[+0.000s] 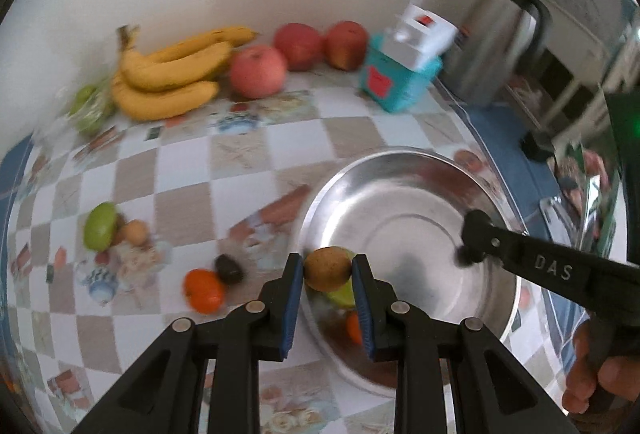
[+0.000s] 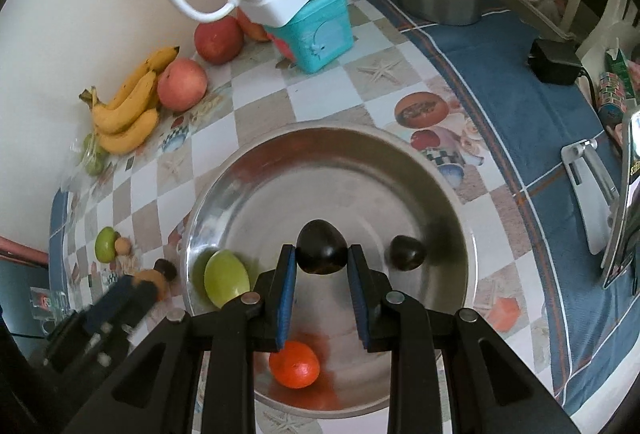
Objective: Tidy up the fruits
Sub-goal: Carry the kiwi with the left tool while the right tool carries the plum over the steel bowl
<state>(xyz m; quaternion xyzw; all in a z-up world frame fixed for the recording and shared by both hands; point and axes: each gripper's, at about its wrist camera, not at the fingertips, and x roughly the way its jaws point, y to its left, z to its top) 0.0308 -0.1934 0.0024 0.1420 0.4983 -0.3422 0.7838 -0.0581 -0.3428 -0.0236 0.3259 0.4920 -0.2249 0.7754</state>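
In the left wrist view, the left gripper (image 1: 327, 269) is squeezed tight on a small brown fruit (image 1: 327, 268). It holds the fruit just over the near-left rim of the shiny metal bowl (image 1: 408, 202). Under the fruit, inside the bowl, a green fruit (image 1: 343, 296) and a bit of an orange fruit (image 1: 353, 326) peek out. The right gripper (image 1: 466, 252) reaches over the bowl from the right with something small and dark at its tip. On the table left of the bowl lie an orange fruit (image 1: 204, 291), a dark fruit (image 1: 229, 268) and a green fruit (image 1: 99, 226). Far behind the bowl are bananas (image 1: 168, 74) and three red apples (image 1: 258, 71).

In the right wrist view, the right gripper (image 2: 321, 254) is pinched on a dark fruit (image 2: 321, 248) over the middle of the bowl (image 2: 280, 162). In the bowl sit a green fruit (image 2: 226, 277) at the left, an orange fruit (image 2: 295, 364) at the near side and another dark fruit (image 2: 407, 252) at the right. The left gripper (image 2: 150, 284) is a blur just left of the bowl.
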